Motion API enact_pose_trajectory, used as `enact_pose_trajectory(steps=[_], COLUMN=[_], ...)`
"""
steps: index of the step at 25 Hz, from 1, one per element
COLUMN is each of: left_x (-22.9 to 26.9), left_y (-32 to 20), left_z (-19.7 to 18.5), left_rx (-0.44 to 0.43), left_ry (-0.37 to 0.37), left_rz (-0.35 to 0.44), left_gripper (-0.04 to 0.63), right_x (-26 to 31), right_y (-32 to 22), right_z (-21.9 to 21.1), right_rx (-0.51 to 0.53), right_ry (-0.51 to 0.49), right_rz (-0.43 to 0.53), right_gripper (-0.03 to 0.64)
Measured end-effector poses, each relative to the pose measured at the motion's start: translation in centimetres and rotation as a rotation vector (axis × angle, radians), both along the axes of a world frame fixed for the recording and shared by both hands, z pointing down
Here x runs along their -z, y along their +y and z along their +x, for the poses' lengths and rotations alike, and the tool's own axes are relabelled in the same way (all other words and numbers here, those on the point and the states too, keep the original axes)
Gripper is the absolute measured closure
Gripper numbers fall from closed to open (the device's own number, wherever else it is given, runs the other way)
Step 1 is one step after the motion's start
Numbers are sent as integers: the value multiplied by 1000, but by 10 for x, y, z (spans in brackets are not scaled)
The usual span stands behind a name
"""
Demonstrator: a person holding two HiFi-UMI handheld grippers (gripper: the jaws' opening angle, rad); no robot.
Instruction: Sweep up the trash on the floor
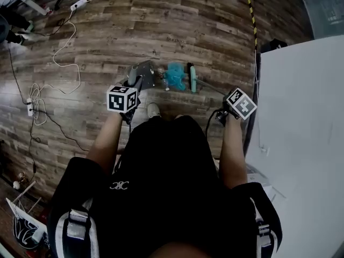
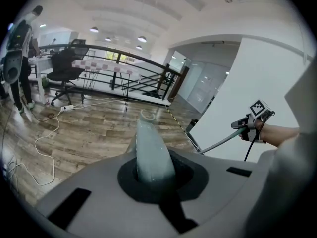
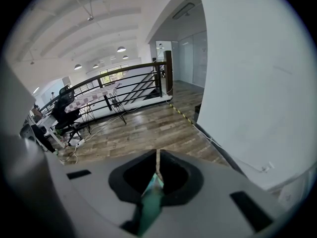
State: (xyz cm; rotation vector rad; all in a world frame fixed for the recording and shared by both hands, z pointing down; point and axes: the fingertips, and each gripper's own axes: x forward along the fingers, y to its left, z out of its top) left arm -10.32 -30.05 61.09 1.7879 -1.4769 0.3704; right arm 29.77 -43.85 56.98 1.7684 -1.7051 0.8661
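Left gripper (image 2: pixel 151 170), held low, clasps dustpan (image 1: pixel 144 74); right gripper (image 3: pixel 156 182) seemingly broom (image 1: pixel 192 78).

Black short-sleeved shirt (image 1: pixel 172 165), small white logo (image 1: pixel 119 185); left tool (image 1: pixel 131 84), right tool (image 1: pixel 220 114): 1 black-white marker cube (image 1: pixel 122 99) each; black cable (image 1: pixel 208 125).

Ceiling lamps (image 2: pixel 94 29) are lighting evenly; floor (image 1: pixel 177 20) is showing mild glare; fisheye is bending edges; close foreground is blurring.
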Motion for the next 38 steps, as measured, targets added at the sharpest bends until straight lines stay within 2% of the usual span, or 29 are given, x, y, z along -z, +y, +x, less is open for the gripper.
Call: enact_pose_trajectory(steps=[5,11,16,21,25,31,38], left_x=[-26,-56,-75,-94,-110,-119,-122], left_y=[-9,-29,-41,-54,-54,-46,-38], left_z=[2,1,10,12,12,9,-1], left_rx=[33,126,137,132,126,115,110], left_ry=[-5,13,18,26,39,61,79], left_rz=[-43,-91,-127,-148,-169,-169,-154], left_gripper=[595,595,595,595,595,595,595], right_x=[-21,-59,-103,-136,-155,-166,-167], right_y=[-45,-107,-149,-181,-185,-173,-153], right_z=[-2,-3,-13,-47,-74,-108,-185], right_rx=[26,85,146,228,276,308,416], right_ry=[12,45,96,150,199,210,190], right_rz=[-45,-83,-127,-146,-181,-219,-243], right_gripper=[586,586,586,586,586,586,586])
